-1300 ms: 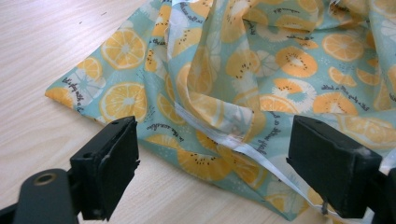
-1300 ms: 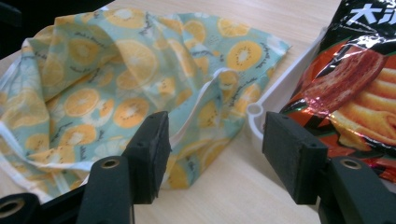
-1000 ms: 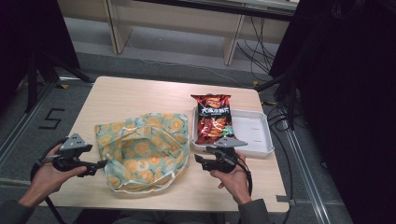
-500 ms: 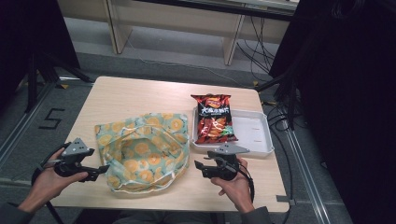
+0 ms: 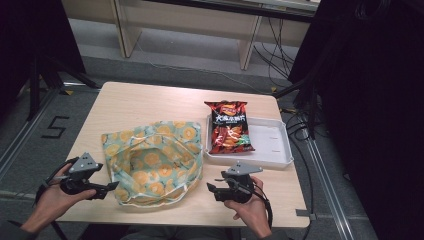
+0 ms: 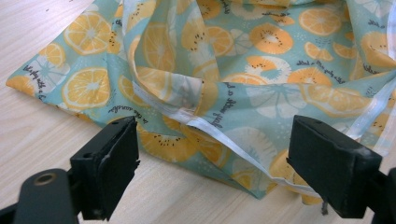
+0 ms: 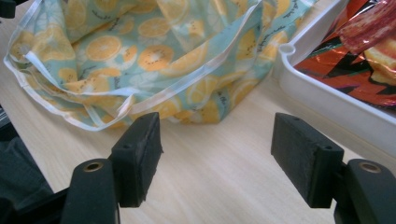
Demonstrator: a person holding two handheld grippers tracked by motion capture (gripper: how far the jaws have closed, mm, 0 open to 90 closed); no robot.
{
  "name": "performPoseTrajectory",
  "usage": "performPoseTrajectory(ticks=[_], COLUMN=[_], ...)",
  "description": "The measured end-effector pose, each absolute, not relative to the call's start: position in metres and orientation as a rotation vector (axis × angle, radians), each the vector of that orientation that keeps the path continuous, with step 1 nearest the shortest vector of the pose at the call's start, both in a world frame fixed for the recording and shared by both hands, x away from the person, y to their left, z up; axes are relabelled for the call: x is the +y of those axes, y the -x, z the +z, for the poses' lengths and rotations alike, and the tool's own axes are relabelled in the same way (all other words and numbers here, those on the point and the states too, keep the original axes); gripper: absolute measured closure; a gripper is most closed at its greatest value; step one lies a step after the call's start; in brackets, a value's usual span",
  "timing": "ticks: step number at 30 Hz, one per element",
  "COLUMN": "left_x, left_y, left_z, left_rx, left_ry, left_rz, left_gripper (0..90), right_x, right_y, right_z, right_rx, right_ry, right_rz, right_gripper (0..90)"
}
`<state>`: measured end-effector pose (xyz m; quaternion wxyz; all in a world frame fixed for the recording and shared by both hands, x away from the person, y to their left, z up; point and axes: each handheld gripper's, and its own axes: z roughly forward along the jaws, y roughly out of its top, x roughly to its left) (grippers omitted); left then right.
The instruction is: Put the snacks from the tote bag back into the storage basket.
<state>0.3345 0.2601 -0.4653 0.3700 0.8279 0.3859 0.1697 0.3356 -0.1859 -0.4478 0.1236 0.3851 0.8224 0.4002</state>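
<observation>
The left tongs point(image 5: 111, 186) are open, with the jaws wide apart and nothing pressed between them. In the left gripper view the tongs point(image 6: 212, 170) stand low over the desk point(image 6: 37, 130), and the near edge of the bag point(image 6: 243, 84) with its white hem lies between and just beyond the two jaws, not touched by the pads. The left hand point(image 5: 55, 200) holds them at the front left corner of the desk, pointing toward the bag.

The right tongs point(image 5: 211, 190) are also open; their jaws have just been opening, and only bare desk lies between them. In the right gripper view the tongs point(image 7: 215, 158) face the bag point(image 7: 140, 51), which lies near, a little beyond the left jaw. The right hand point(image 5: 250, 205) holds them at the front of the desk, just before the tray point(image 5: 272, 150).

The bag point(image 5: 155, 160) is a soft cloth one with an orange-slice print. It lies crumpled on the front middle of the desk, between the two tongs, its mouth loose. Just beside its right edge stands the white tray. A red packet of chips point(image 5: 229, 126) lies in the left part of the tray, its top end over the far rim.
</observation>
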Motion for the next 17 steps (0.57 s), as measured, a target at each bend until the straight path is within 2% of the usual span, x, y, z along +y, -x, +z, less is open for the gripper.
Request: performPoseTrajectory(ticks=[10,12,17], left_x=[0.2596,0.2625,0.2612], left_y=[-0.3348,-0.3354,-0.3352], left_z=[-0.467,-0.4654,-0.4667], left_rx=[1.004,0.975,1.0], left_ry=[-2.114,-2.16,-2.123], left_rz=[0.443,0.448,0.438], left_gripper=[15.8,15.8,15.8], right_x=[-0.1861,-0.1867,-0.1868], right_y=[-0.3323,-0.3335,-0.334], right_z=[-0.4487,-0.4492,-0.4497], right_rx=[2.401,2.407,2.407], right_ry=[-1.14,-1.129,-1.124], right_rz=[1.157,1.154,1.153], right_gripper=[33.8,33.8,33.7])
